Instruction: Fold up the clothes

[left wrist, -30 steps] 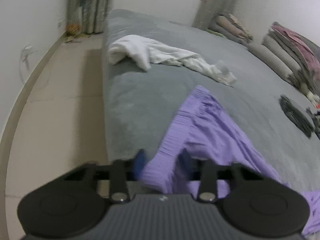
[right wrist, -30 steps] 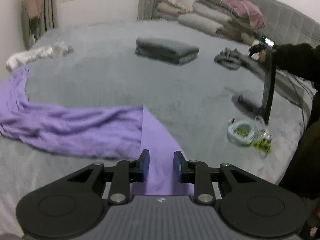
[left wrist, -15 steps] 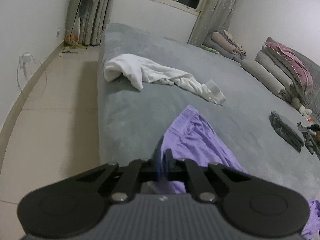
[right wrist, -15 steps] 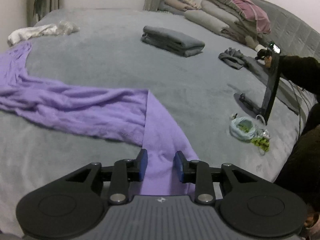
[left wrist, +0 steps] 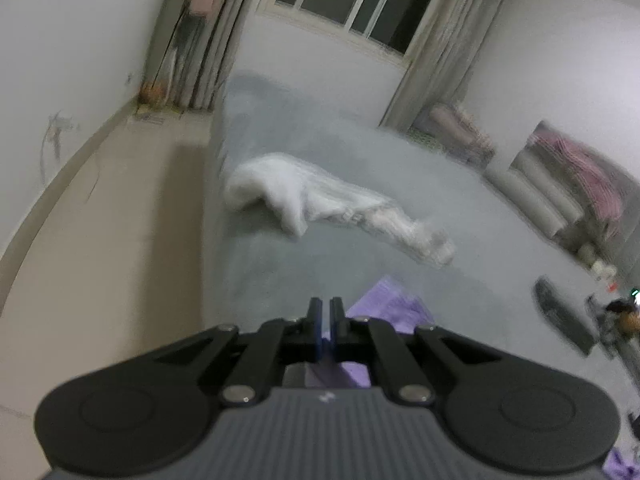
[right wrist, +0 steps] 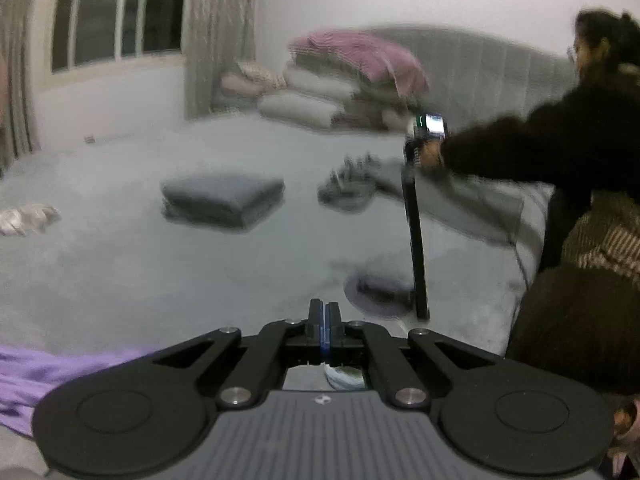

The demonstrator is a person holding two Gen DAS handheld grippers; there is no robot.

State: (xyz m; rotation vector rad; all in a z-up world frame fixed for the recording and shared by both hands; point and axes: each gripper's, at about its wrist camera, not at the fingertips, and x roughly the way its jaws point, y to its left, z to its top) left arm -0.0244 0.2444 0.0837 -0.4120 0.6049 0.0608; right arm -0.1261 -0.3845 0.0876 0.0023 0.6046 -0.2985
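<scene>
Left gripper (left wrist: 325, 308) has its jaws pinched nearly together, and a sliver of the purple soft-knit garment (left wrist: 386, 304) shows in the slit between them, the cloth spreading out just right of the fingers on the grey plush bedspread (left wrist: 280, 264). Right gripper (right wrist: 324, 312) is clamped fully, blue pads meeting; whether any cloth is caught between them I cannot tell. The purple fabric lies at the near left in that view. Farther off, a white crumpled garment (left wrist: 320, 200) lies near the bed's left edge, and a folded grey stack (right wrist: 222, 196) sits mid-bed.
</scene>
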